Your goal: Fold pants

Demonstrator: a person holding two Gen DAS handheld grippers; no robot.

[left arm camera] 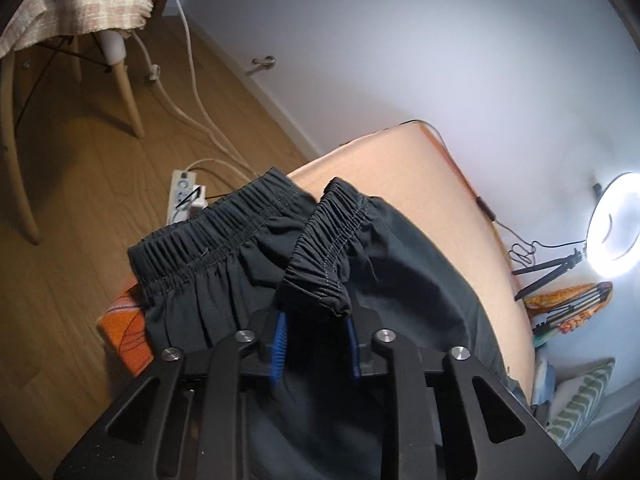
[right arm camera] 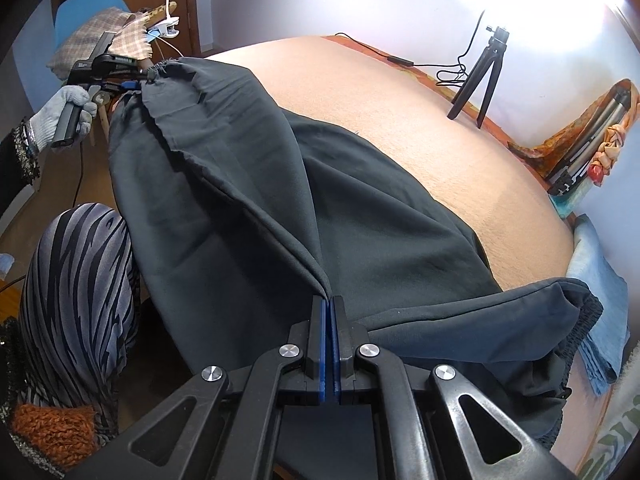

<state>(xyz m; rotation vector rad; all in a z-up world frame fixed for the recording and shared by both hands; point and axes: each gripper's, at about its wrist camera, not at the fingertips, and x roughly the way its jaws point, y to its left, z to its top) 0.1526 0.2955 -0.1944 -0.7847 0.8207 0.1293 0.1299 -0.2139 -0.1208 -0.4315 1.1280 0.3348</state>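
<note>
Peach bedding covered the bed [right arm camera: 420, 128] that carried the work, with a pale wall behind it and wood floor [left arm camera: 80, 184] off to one side. One pair of dark pants [right arm camera: 248, 200] lay across the near part of the bed, partly draped over its edge toward my knee.

I held two grippers, one in each hand. My right fingers [right arm camera: 330, 312] were fully closed, blue pads together, pinching a ridge of pant fabric that rose to them in a taut crease. I judged this grip was there to keep the leg end lifted and tensioned. Just right of those fingers, one gathered cuff [right arm camera: 580, 320] sagged off the bed.

My left fingers [left arm camera: 316, 332] sat at the elastic waistband [left arm camera: 320, 248]. A bunched corner of it lay between the two blue pads, and they appeared to press on it, though the fabric hid the contact. From the right wrist view, my gloved left hand [right arm camera: 64, 116] held that gripper at the far end of the pants, so the garment was stretched between both grips, likely ready for a lengthwise fold.

Beyond the fingers I counted one ring light [left arm camera: 616, 224], one small tripod [right arm camera: 480, 80], one power strip [left arm camera: 182, 196] on the floor, and one chair [left arm camera: 80, 40] draped with a checked cloth.
</note>
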